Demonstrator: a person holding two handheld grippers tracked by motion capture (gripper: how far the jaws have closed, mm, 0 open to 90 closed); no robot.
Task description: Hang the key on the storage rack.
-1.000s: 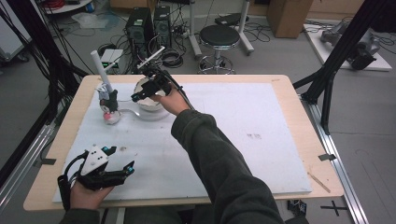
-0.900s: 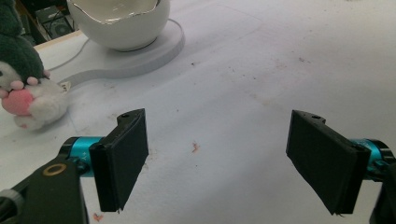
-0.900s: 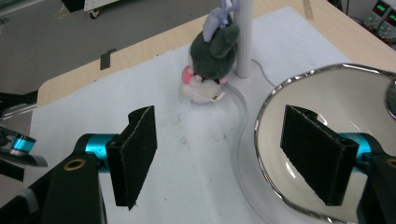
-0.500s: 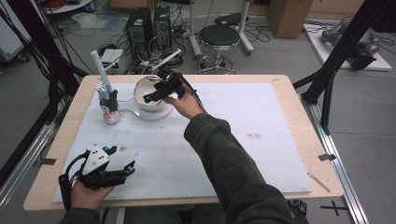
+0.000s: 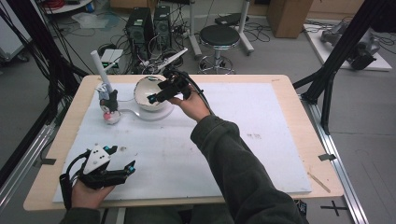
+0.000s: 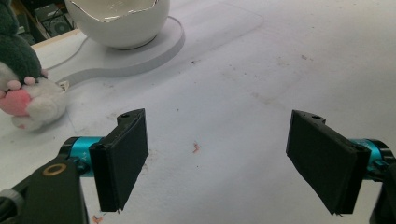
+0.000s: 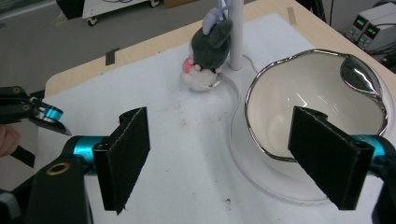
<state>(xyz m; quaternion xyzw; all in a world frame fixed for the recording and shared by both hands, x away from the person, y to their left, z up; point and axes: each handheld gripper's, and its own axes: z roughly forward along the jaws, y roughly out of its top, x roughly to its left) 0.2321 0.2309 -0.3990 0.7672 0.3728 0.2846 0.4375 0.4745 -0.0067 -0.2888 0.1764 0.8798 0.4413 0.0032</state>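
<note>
The right gripper (image 5: 156, 96) hangs above the white egg-shaped ceramic bowl with a silver rim (image 5: 148, 93), which stands on a white flat stand (image 5: 154, 115) at the far left of the white table mat (image 5: 261, 140). In the right gripper view the two black jaws stand apart with nothing between them; they have just been opening. One jaw lies over the near wall of the bowl (image 7: 317, 102), the other over bare mat. The bowl appears empty.

The step in hand is judged to be a release or a re-approach at the bowl. To do it well, the operator should keep the jaws spread until one pad stands inside the rim and one outside, then close on the wall only. The rim is thin and irregular, so the grip should sit on a broad, smooth section.

The grey and white plush toy with a pink nose (image 5: 110, 112), hanging at a white post (image 5: 102, 70), stands near the bowl and should stay clear of the sweep.

The left gripper (image 5: 122, 169) rests low at the near left edge, its jaws released and empty.
</note>
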